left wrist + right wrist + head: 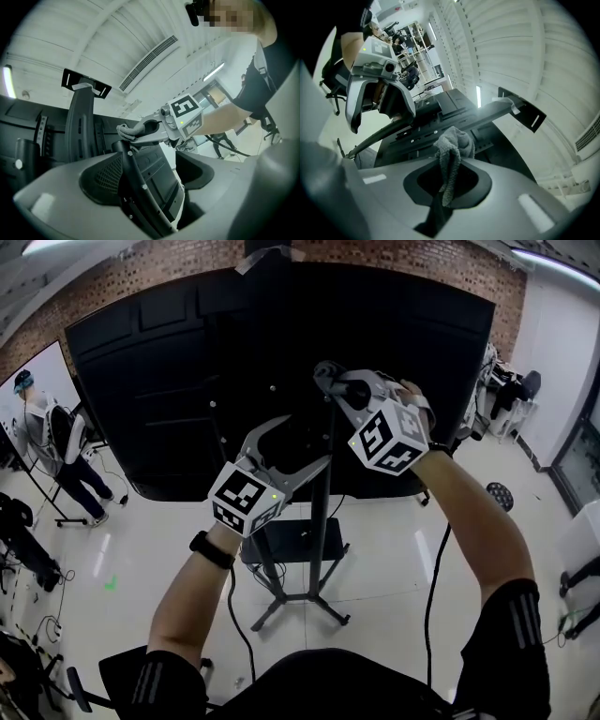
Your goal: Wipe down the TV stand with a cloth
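The TV stand's black pole rises behind a large black TV from a crossed base. My right gripper is at the pole's top, shut on a grey cloth pressed against the pole. From the left gripper view, the same cloth sits on the pole's upper end. Lower down, my left gripper stands open, its jaws spread either side of the pole. The left gripper also shows in the right gripper view.
A person stands by a whiteboard at the far left. Cables trail over the white floor near the stand's base. A dark chair is right below me. Chairs and equipment crowd the right wall.
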